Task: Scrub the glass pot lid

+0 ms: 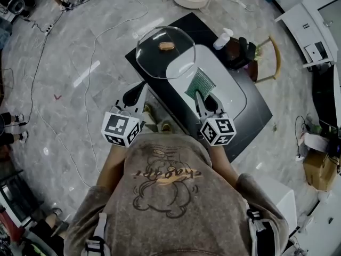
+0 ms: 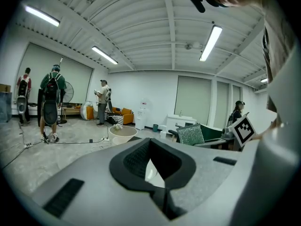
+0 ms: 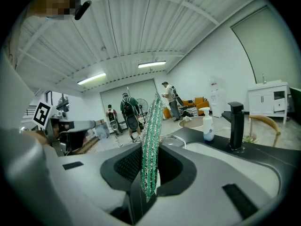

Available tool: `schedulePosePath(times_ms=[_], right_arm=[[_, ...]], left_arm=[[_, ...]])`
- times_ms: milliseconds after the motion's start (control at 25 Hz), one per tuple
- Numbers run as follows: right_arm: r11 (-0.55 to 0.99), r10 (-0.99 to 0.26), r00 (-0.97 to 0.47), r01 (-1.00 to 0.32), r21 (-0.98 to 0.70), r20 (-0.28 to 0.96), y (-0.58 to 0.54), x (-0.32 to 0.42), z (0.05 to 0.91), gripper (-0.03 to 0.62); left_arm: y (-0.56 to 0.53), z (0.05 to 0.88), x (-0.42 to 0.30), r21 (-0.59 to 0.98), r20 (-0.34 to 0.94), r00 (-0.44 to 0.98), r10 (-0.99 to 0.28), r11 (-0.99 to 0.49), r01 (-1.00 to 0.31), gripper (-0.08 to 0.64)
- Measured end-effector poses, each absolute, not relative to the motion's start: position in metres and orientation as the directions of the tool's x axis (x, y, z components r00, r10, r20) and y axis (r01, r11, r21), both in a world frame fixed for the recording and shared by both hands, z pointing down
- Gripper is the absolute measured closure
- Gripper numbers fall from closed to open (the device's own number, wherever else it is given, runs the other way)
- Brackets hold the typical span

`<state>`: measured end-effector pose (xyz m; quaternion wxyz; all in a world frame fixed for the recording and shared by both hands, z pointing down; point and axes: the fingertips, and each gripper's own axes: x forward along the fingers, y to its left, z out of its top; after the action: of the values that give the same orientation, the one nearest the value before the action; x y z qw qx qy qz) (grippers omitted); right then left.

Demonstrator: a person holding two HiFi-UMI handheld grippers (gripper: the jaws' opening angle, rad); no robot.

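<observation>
The person stands at a black counter (image 1: 256,116) with a white sink (image 1: 235,92) set into it, a gripper in each hand. The left gripper (image 1: 139,88), left of centre in the head view, has its jaws drawn together. In its own view a pale sliver sits between the pads (image 2: 136,160). From where I stand that looks to be the rim of the glass pot lid (image 1: 166,60), though clear glass is hard to make out there.

The lid hangs just above centre in the head view, nearly flat, its brown knob (image 1: 166,46) facing up. Its right part lies over the sink's left end, and its left edge reaches past the counter over the grey floor.

The right gripper (image 1: 202,97), right of centre, is clamped on a green glittery scrubber (image 1: 201,83). The scrubber stands upright between the jaws (image 3: 151,140) and lies over the sink, just right of the lid and below it in the frame.

A soap bottle (image 1: 222,39) and a black faucet (image 1: 240,52) stand at the sink's upper right.
</observation>
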<state>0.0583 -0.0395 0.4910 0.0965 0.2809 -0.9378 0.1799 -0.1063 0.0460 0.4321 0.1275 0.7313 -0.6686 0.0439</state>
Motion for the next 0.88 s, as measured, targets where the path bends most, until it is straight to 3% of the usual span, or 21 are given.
schedulePosePath(times_ms=[520,880], right_arm=[[0.684,-0.614,-0.732,-0.68,-0.263,0.297,-0.077,0.003,0.485,0.505],[0.605,-0.69,-0.657,-0.754,-0.255,0.303,-0.088,0.006,0.482,0.505]], left_arm=[[-0.033,0.44,-0.161,0.129,0.258,0.309,-0.915,-0.284,-0.95,0.551],[-0.068,0.448,-0.168,0.11,0.277,0.389,-0.878,-0.374,-0.921,0.549]])
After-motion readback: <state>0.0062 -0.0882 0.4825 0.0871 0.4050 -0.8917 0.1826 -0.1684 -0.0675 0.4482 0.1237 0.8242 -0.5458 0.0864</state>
